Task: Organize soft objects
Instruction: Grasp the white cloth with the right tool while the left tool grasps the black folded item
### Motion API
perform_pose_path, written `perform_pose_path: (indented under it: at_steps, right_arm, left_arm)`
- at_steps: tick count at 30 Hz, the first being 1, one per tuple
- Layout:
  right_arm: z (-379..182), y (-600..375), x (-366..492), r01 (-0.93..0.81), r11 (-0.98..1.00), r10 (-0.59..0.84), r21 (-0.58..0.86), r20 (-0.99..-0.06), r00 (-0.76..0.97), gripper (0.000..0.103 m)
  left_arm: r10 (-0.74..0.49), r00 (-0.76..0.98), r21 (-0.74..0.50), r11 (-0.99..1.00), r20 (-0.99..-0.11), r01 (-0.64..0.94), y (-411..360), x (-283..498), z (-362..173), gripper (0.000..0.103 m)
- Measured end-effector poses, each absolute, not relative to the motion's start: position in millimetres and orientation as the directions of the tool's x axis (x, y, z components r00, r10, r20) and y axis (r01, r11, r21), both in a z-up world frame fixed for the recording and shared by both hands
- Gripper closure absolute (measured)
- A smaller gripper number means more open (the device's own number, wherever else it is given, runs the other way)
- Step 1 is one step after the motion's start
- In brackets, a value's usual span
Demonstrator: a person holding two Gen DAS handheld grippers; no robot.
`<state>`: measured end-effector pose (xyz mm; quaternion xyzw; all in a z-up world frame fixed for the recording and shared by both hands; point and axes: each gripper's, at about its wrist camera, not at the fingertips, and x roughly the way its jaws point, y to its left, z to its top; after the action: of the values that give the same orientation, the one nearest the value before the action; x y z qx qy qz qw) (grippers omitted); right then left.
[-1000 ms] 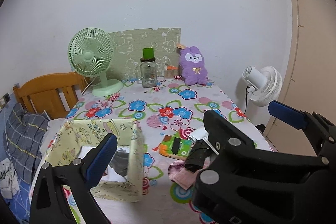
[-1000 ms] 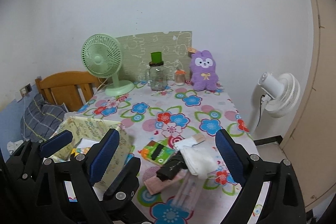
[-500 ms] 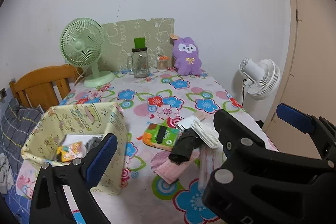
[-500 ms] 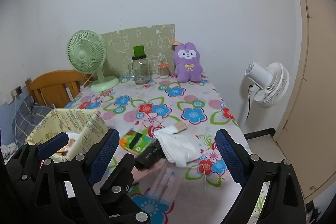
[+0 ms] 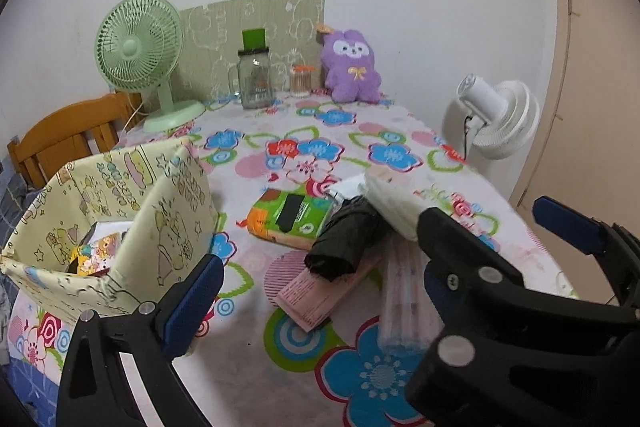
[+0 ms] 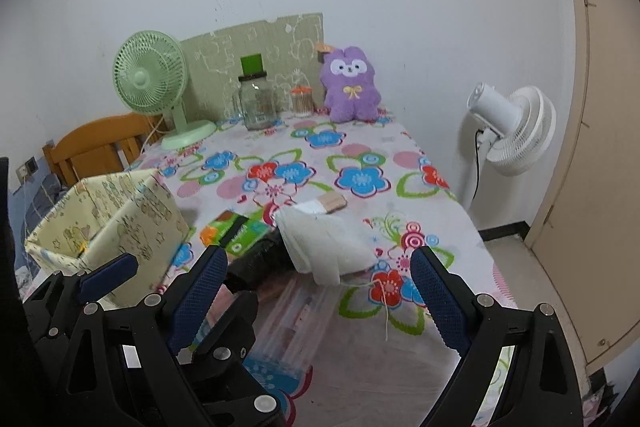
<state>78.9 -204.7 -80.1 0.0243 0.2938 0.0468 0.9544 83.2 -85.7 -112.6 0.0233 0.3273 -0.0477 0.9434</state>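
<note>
- Since the earlier frames both views have closed in on the pile; nothing on the table (image 6: 360, 155) has shifted.
- Fabric bin (image 5: 120, 211), far left, already holds items.
- Left tongs (image 5: 376, 239): spread apart, empty, beside it.
- Dark roll (image 5: 344, 239) and white cloth (image 6: 324, 243) lie mid-table, overlapping.
- Right tongs (image 6: 320, 271): spread apart, empty, framing the cloth.
- Judged step: approach. Next: descend and clamp one soft item.

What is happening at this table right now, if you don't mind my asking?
A person holds two handheld grippers above a floral table. The left gripper and right gripper are both open and hold nothing. Ahead lies a pile of soft items: a white folded cloth, a black roll and a green tissue pack. A yellow fabric bin on the left already holds a few things.
</note>
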Motion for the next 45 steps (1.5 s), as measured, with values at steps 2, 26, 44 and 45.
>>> perform_pose_path:
  at_steps: [2, 26, 44, 45]
  right_arm:
    - [-86.8, -205.0, 83.2, -0.07, 0.995, 0.097, 0.069, -0.571, 0.815, 0.008]
    - [-118.8, -215.4, 131.4, -0.061, 0.996, 0.088, 0.065, -0.639, 0.764, 0.014]
    - [-128.3, -206.5, 147.2, -0.078, 0.993, 0.114, 0.083, -0.676, 0.728, 0.017]
    - [-128.7, -205.5, 148.5, -0.081, 0.993, 0.116, 0.083, -0.677, 0.726, 0.019]
  left_arm:
    - [-0.063, 0.77, 0.021, 0.995, -0.635, 0.099, -86.1, 89.4, -119.8, 0.002]
    - [-0.08, 0.698, 0.026, 0.99, -0.712, 0.14, -94.3, 142.7, -150.1, 0.045]
    - [-0.097, 0.67, 0.01, 0.988, -0.736, 0.154, -91.8, 144.1, -154.3, 0.069]
    - [-0.096, 0.671, 0.013, 0.988, -0.735, 0.155, -92.0, 144.0, -154.3, 0.069]
